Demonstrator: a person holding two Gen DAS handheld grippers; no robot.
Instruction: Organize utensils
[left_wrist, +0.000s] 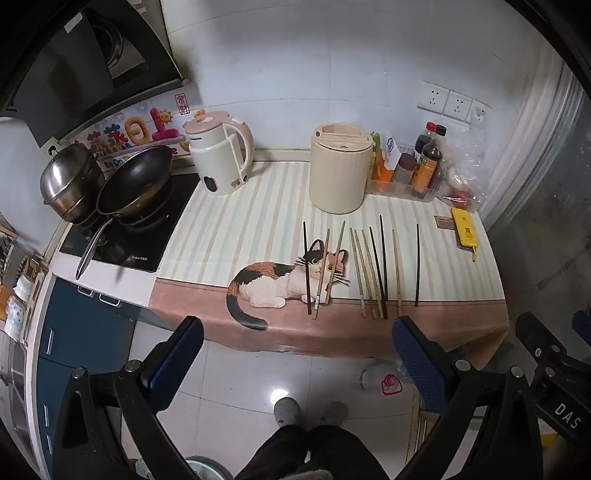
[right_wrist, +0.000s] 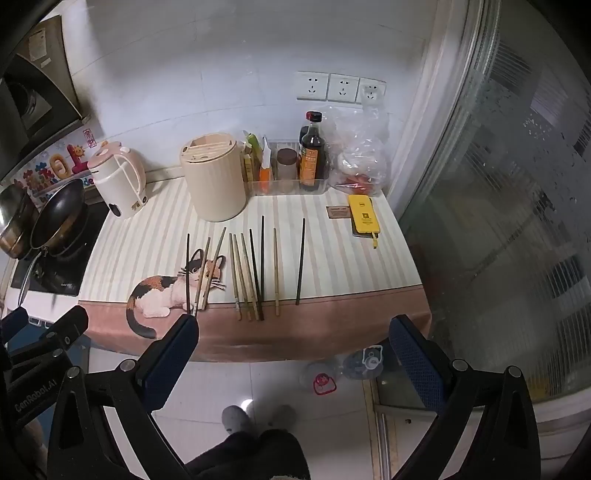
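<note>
Several chopsticks (left_wrist: 371, 273) (right_wrist: 251, 273), dark and pale, lie side by side on a striped mat with a cat picture (left_wrist: 288, 280) (right_wrist: 166, 291). Three of them (left_wrist: 321, 269) (right_wrist: 201, 273) cross the cat's head. A single dark one (left_wrist: 417, 266) (right_wrist: 300, 260) lies farthest right. Behind them stands a beige slotted utensil holder (left_wrist: 340, 170) (right_wrist: 214, 177). My left gripper (left_wrist: 297, 332) hangs open in front of the counter edge, nothing between its fingers. My right gripper (right_wrist: 293, 330) is likewise open and holds nothing, short of the chopsticks' near ends.
A pale kettle (left_wrist: 221, 158) (right_wrist: 118, 181) stands left of the holder. A wok (left_wrist: 135, 181) and a steel pot (left_wrist: 70, 181) sit on the stove. Sauce bottles (left_wrist: 428, 162) (right_wrist: 312, 155), a plastic bag (right_wrist: 360, 158) and a yellow case (left_wrist: 466, 230) (right_wrist: 364, 216) occupy the right. Feet in slippers (right_wrist: 236, 419) stand on the floor.
</note>
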